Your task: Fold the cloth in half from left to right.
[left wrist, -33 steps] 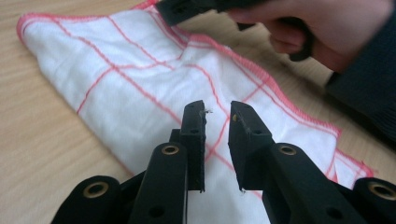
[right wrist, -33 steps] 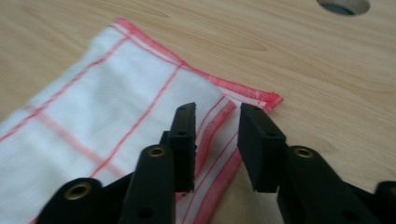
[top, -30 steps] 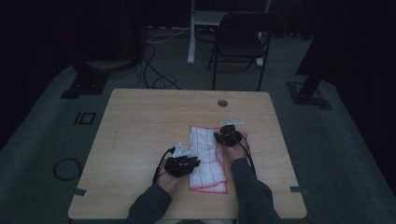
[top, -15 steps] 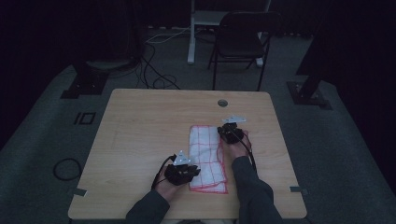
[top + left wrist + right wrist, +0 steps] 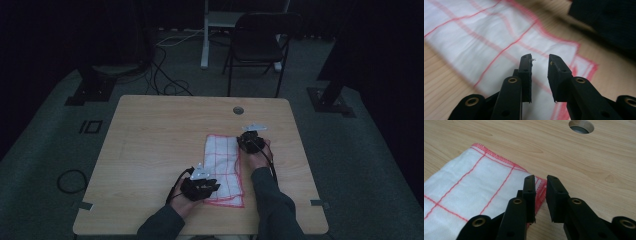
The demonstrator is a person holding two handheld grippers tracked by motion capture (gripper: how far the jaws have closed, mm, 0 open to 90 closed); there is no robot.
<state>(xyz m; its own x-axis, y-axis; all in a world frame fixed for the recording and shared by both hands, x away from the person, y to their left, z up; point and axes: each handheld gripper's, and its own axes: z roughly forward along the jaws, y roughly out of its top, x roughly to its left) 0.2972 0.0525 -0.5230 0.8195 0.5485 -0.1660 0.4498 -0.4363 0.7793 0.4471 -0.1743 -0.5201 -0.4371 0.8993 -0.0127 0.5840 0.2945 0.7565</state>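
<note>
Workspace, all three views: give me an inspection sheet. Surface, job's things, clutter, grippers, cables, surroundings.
Surface: wooden table, with a round grommet hole near the far edge.
Job's things: white cloth with red grid lines, lying folded and flat right of centre.
Clutter: nothing seen.
Grippers: left gripper over the cloth's near part, jaws apart, just been opening, nothing pinched. Right gripper at the cloth's far corner, jaws apart, just been opening, hem beside the jaws, not pressed.
Cables: each gripper trails one; a cable loop lies on the floor left; more cables lie beyond the table.
Surroundings: dark carpeted room, black chair, stand bases.
</note>
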